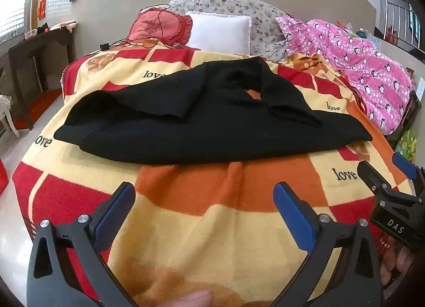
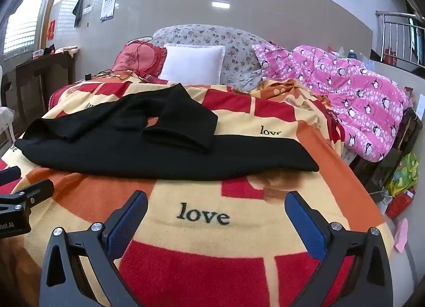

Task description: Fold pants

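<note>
1. Two claws noted, both spread wide and holding nothing: left claw (image 1: pixel 204 200) and right claw (image 2: pixel 216 210), each with blue pads, poised above the near part of the blanket (image 2: pixel 202 230).
2. Right claw body is visible at the right edge of the left wrist view.
3. Black pants (image 1: pixel 202 123) lie crosswise on the blanket beyond both claws, partly folded, touched by neither.
4. White pillow (image 2: pixel 192 63) and pink penguin-print quilt (image 2: pixel 353 97) sit farther back on the bed.

Black pants (image 1: pixel 212 121) lie across the blanket (image 1: pixel 225 227), partly folded. The left gripper (image 1: pixel 204 200) hovers near, jaws wide apart; the right gripper (image 1: pixel 385 174) shows at right.
</note>
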